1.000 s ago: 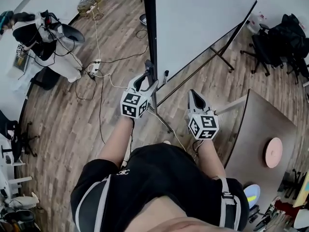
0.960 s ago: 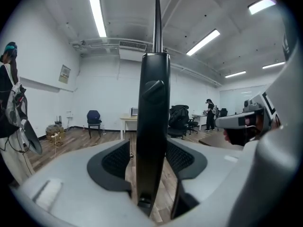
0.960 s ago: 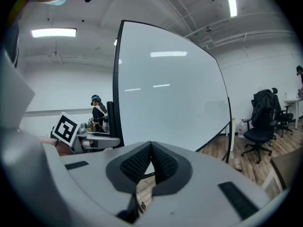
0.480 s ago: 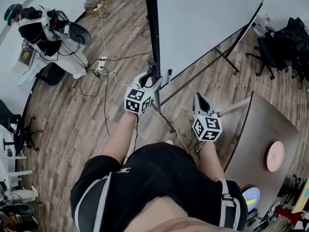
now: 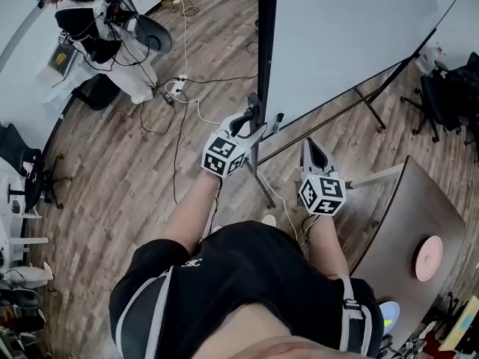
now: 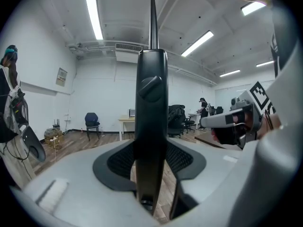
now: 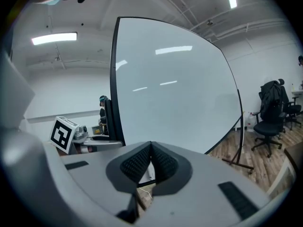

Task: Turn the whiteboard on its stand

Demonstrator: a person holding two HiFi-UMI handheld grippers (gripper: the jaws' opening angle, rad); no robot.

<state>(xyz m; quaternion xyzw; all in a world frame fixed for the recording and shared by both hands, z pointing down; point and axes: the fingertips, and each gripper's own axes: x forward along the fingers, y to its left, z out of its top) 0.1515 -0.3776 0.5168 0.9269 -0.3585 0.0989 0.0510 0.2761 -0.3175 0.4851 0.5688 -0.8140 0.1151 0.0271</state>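
Note:
The whiteboard (image 5: 337,36) stands on its wheeled stand ahead of me, its white face filling the right gripper view (image 7: 175,89). My left gripper (image 5: 253,117) is shut on the board's black side post (image 6: 151,103). The post runs upright between the two pads (image 6: 122,161). These jaws have just been closing a little with the post between them. My right gripper (image 5: 309,148) hangs in front of the board's lower edge, apart from it. Its pads (image 7: 163,162) meet at the tip with nothing between them.
The stand's metal legs (image 5: 263,191) run across the wood floor just ahead of my feet. A brown table (image 5: 408,223) with a pink disc (image 5: 427,257) stands at my right. Cables and a power strip (image 5: 178,88) lie at the left. Dark office chairs (image 5: 449,96) stand far right.
In the head view the board's black edge and both grippers have shifted to the right. The left gripper has stayed on the post throughout.

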